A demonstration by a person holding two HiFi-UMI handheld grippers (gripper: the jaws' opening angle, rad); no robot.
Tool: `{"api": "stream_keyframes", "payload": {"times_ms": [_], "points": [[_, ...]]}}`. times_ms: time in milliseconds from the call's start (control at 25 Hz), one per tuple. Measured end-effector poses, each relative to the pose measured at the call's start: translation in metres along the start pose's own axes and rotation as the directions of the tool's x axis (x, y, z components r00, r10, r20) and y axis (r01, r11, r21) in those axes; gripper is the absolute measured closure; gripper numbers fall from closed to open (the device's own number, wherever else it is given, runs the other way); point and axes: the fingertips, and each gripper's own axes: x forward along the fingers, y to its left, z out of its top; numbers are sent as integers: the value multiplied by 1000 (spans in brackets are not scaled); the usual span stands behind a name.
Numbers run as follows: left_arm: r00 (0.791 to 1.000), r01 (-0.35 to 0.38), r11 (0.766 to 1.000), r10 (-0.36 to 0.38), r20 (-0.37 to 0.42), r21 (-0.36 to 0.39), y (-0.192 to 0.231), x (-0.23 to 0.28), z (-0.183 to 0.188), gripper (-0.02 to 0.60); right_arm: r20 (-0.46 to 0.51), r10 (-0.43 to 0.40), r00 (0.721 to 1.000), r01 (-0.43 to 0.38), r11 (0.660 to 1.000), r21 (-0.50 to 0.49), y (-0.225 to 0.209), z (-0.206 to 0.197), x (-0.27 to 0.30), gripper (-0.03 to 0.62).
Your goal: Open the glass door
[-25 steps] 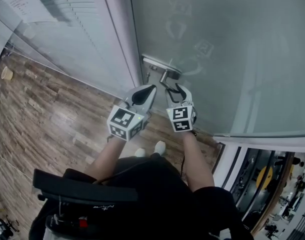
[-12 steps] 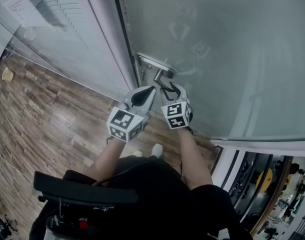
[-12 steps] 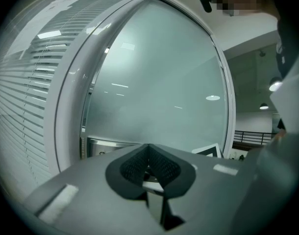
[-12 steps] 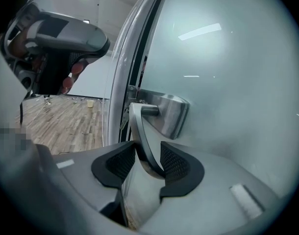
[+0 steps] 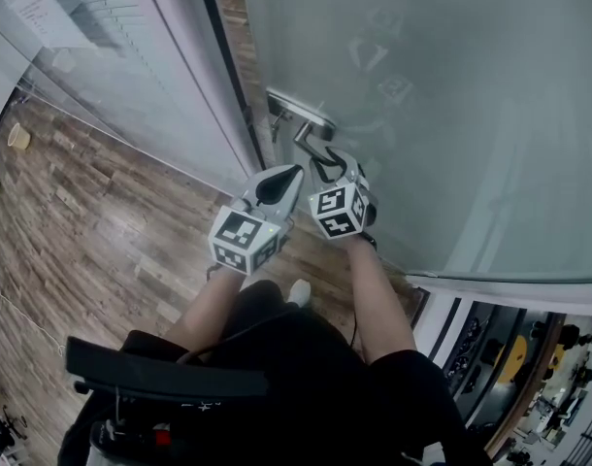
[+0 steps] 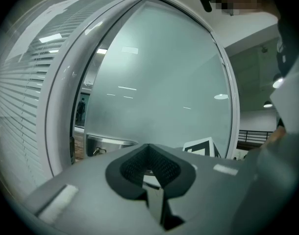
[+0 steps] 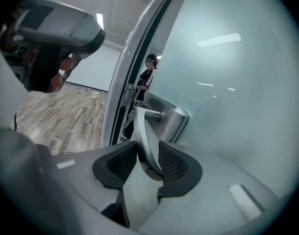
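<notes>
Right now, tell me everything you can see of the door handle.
The door handle is a silvery metal lever on a rectangular metal plate at the edge of the frosted glass door. It slants down from its pivot, between the pads of the right gripper, whose jaws are closing on it.

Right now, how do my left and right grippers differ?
The right gripper has the door handle between its jaws, which are closing on it; the left gripper has shut jaws holding nothing. The right gripper is at the handle; the left gripper sits beside it. Both face the glass door.
</notes>
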Motion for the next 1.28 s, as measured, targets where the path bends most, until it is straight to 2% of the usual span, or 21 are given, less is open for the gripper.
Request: {"api": "stream_keyframes", "payload": {"times_ms": [80, 240, 360, 480, 680, 920, 1280], "points": [[1000, -1, 1000, 1, -1, 0, -1, 1, 0, 583, -8, -2, 1000, 1, 999, -46, -4, 3, 2, 459], [1000, 1, 1000, -1, 0, -2, 0, 3, 1, 583, -32, 12, 999, -13, 999, -50, -9, 1, 9, 464], [1000, 0, 1000, 0, -6, -6, 6, 11, 3, 583, -42, -1, 999, -1, 998, -57, -20, 2, 13, 464], [1000, 11, 1000, -11, -7, -11, 11, 15, 3, 583, -53, -25, 998, 19, 994, -107, -25, 4, 14, 464], [998, 62, 998, -62, -4, -7, 13, 28, 1, 583, -69, -68, 995, 55, 983, -176, -29, 8, 13, 462], [989, 150, 989, -150, -9, 2, 15, 72, 12, 583, -88, -97, 991, 81, 981, -175, -56, 3, 24, 461], [971, 241, 970, -241, -8, 16, 19, 110, 25, 582, -125, -142, 982, 117, 975, -189, -86, 2, 37, 464]]}}
